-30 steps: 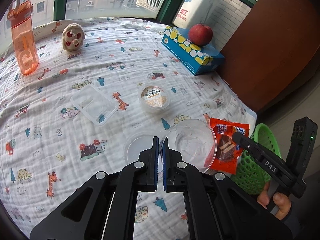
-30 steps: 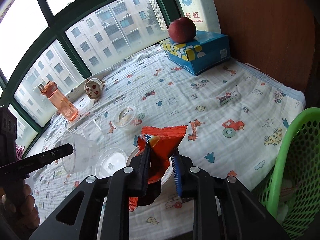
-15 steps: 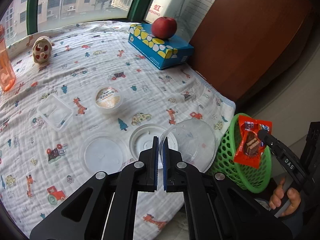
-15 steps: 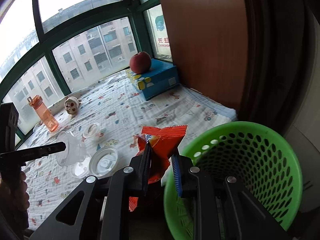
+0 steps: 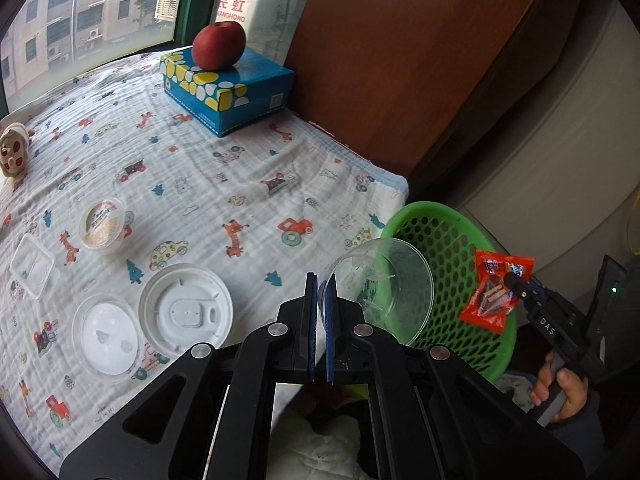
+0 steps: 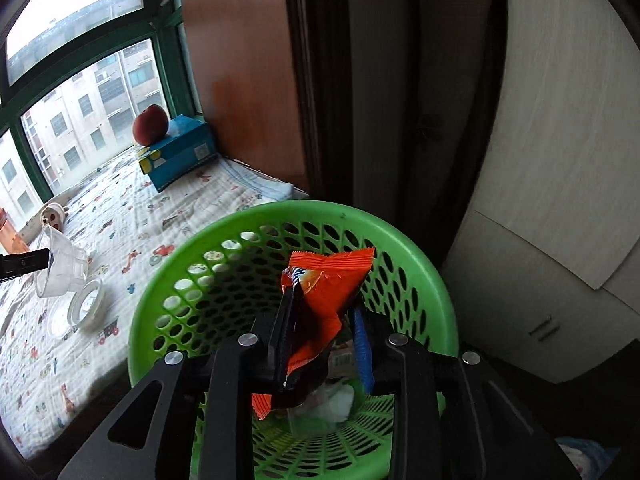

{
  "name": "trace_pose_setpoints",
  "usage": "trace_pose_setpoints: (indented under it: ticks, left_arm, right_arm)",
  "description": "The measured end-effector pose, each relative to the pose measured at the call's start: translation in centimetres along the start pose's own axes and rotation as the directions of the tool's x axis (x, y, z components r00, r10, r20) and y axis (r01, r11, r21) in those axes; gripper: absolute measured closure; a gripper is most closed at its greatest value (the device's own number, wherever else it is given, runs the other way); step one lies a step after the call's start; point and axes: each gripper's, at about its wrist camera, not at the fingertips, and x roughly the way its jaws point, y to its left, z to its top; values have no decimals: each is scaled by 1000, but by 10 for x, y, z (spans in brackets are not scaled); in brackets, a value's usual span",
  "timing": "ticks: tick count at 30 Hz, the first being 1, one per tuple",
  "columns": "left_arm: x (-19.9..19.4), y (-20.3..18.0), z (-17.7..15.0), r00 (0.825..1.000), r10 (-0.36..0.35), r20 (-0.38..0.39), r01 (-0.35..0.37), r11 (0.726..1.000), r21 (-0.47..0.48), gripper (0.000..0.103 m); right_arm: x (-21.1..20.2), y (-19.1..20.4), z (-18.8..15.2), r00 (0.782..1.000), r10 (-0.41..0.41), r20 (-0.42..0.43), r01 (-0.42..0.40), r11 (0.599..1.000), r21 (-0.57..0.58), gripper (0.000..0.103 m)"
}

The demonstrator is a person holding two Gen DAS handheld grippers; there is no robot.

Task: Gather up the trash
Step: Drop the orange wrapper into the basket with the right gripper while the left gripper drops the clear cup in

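Beside the window, a cartoon-print blanket (image 5: 224, 184) still carries lids and tubs. Over the green basket (image 6: 404, 248), the right gripper (image 6: 324, 332) is opening, its pads parting from the orange wrapper (image 6: 328, 292) between them. The left gripper (image 5: 322, 292) pinches a clear plastic cup (image 5: 384, 288) near the rim; its drop looks next.

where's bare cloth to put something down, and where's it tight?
Free: the cloth between the blue tissue box and the white lid, out to the edge by the green basket. Crowded: the near-left cluster, white lid, clear lid, sauce cup, clear tray.
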Motion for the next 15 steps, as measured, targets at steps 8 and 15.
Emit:
trace_pose_setpoints:
  ticks: [8, 15]
  left_arm:
    - [31, -44, -3, 998, -25, -64, 29, 998, 63, 101]
    - [53, -67, -8, 993, -37, -110, 47, 995, 89, 101]
  right_arm:
    - [-4, -25, -10, 1000, -7, 11, 6, 999, 53, 50]
    - [-14, -34, -13, 999, 12, 33, -15, 997, 82, 46]
